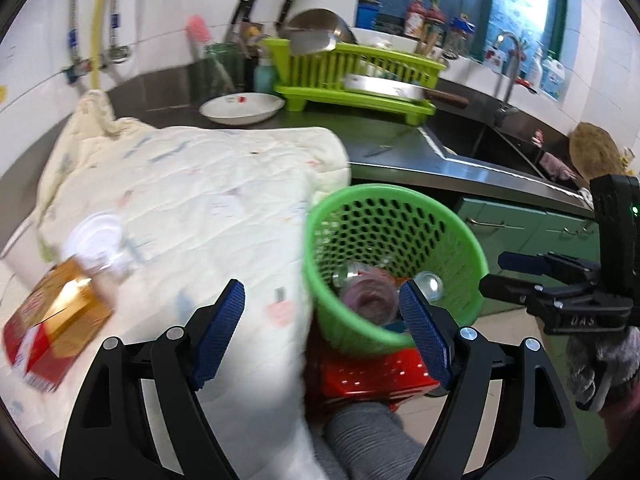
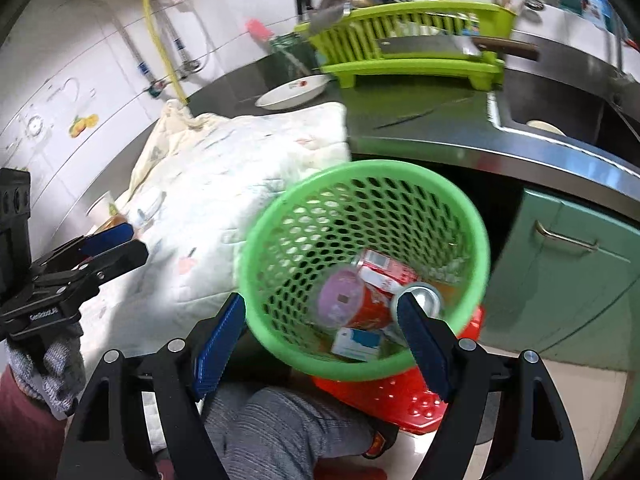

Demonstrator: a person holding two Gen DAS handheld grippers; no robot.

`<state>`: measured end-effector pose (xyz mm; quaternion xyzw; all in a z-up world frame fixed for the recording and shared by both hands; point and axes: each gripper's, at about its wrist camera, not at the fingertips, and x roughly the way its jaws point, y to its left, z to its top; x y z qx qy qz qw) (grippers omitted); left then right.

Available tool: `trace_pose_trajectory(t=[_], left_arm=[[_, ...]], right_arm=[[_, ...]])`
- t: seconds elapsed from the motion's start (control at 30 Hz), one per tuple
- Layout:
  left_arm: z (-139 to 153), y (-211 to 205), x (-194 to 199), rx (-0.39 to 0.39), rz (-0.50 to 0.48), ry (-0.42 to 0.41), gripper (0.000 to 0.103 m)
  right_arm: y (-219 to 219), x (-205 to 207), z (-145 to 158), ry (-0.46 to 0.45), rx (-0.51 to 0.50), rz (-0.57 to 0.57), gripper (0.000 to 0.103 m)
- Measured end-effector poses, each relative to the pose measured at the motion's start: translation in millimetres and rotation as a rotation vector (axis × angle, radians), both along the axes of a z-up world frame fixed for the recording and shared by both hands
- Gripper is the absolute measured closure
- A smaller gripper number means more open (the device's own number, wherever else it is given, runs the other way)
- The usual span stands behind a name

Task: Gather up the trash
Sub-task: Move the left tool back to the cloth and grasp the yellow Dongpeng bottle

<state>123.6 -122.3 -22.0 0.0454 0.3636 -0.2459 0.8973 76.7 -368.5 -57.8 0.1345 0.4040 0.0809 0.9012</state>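
A green perforated trash basket (image 1: 460,240) (image 2: 472,236) stands on a red stool (image 1: 372,376) (image 2: 396,400) beside the cloth-covered table. It holds a red can with a purple end (image 2: 352,304), a silver can (image 2: 420,298), a red-white carton (image 2: 384,268) and a blue-white box (image 2: 356,344). On the cloth (image 1: 192,208) lie an orange-red box (image 1: 52,320) and a clear cup with a white lid (image 1: 100,240). My left gripper (image 1: 320,332) is open and empty over the cloth's edge. My right gripper (image 2: 320,340) is open and empty above the basket's near rim.
A steel counter (image 1: 392,152) carries a white plate (image 1: 240,108) and a lime dish rack (image 1: 352,76) with pans. The sink (image 1: 500,140) is at the right, green cabinets (image 2: 568,264) are below. The person's grey-trousered leg (image 2: 280,432) is under the grippers.
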Motion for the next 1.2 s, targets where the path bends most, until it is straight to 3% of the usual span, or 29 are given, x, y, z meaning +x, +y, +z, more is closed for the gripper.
trace_pose_trajectory(t=[0.17,0.43,0.67,1.2], left_arm=[[6.0,43.7,-4.5,0.023,0.064,-0.024,0.024],[12.7,106.1,10.3,0.157,0.104,-0.074,0.024],[3.8,139.9,38.9,0.303,0.065,-0.09,0.023],[-17.1,168.8,77.1,0.414,-0.067,-0.032,0.022]], right_arm=[[35.0,12.0,5.9,-0.007,-0.006,0.07,0.027],[87.0,25.6,15.2,-0.014,-0.017,0.166,0.027],[114.0,32.4,15.1,-0.005,-0.023,0.212,0.027],[125.5,43.5,11.4,0.029,-0.039,0.225,0.027]])
